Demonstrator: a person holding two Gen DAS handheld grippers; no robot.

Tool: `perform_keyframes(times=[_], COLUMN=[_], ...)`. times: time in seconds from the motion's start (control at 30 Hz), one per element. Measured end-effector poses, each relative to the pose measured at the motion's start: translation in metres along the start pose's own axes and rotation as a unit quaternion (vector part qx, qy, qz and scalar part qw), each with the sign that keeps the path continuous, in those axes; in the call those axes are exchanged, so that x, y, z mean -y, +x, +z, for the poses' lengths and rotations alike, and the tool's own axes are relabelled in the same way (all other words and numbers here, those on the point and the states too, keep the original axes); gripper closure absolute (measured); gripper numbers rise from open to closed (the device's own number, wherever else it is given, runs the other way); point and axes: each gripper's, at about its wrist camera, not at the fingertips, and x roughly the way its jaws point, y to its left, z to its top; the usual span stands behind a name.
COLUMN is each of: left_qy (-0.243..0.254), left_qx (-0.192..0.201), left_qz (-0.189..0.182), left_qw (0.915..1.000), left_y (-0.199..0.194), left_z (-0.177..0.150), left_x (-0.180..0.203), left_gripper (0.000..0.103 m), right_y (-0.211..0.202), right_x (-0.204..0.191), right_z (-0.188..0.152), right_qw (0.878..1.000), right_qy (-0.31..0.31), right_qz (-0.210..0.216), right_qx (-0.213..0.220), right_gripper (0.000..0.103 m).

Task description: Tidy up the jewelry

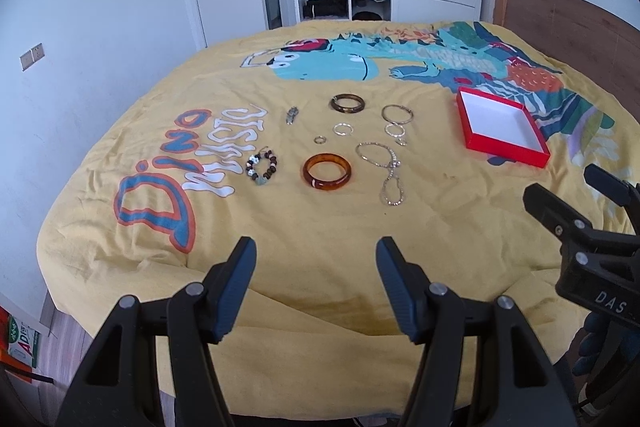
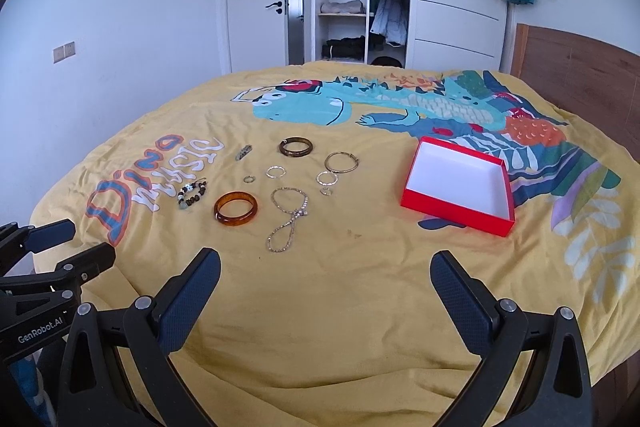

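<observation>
Both pairs of jaws are held spread wide with nothing between them: the left gripper (image 1: 316, 259) and the right gripper (image 2: 326, 273) are poised over the near edge of the yellow bedspread (image 2: 360, 327), short of all the jewelry, so nothing appears to have been taken up yet. Just ahead of the left jaws an amber bangle (image 1: 327, 171) is laid flat, with a beaded bracelet (image 1: 261, 169) to its left and a silver chain necklace (image 1: 386, 171) to its right. Further out lie a dark bangle (image 1: 347, 104), thin silver hoops (image 1: 397, 115) and small rings (image 1: 343, 129), all spread apart, presumably so that each can be gripped singly. Ahead and right of the right jaws a red box (image 2: 460, 183) is set, lidless and white inside, empty, probably as the place for the pieces
</observation>
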Motion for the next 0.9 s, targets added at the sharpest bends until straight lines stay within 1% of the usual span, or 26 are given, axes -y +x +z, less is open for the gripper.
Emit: perform_keyframes(times=[0.2,0.37,0.53,0.67,0.9], left_qy=[0.000,-0.004,-0.008,-0.012,-0.019], left_qx=[-0.020,-0.029,-0.039,-0.047,-0.055], left_qz=[-0.006,0.002,0.012,0.014,0.011], left_qw=[0.9998,0.9996,0.9991,0.9987,0.9982], left_y=[0.015,0.031,0.050,0.064,0.082], left_z=[-0.002,0.000,0.004,0.011,0.024], left_x=[-0.001,-0.008,-0.017,-0.024,-0.031], left_gripper=[0.043,0.043,0.043,0.043,0.043], right_y=[0.009,0.021,0.033,0.044,0.063], right_x=[-0.003,-0.009,-0.014,-0.013,-0.010], right_z=[0.001,0.004,0.009,0.013,0.026], right_qw=[1.000,1.000,0.999,0.999,0.994], right_qy=[-0.010,-0.024,-0.032,-0.025,0.005], right_qz=[0.001,0.002,-0.010,-0.018,-0.040], right_qx=[-0.007,-0.012,-0.017,-0.040,-0.102], right_gripper=[0.000,0.000,0.000,0.000,0.000])
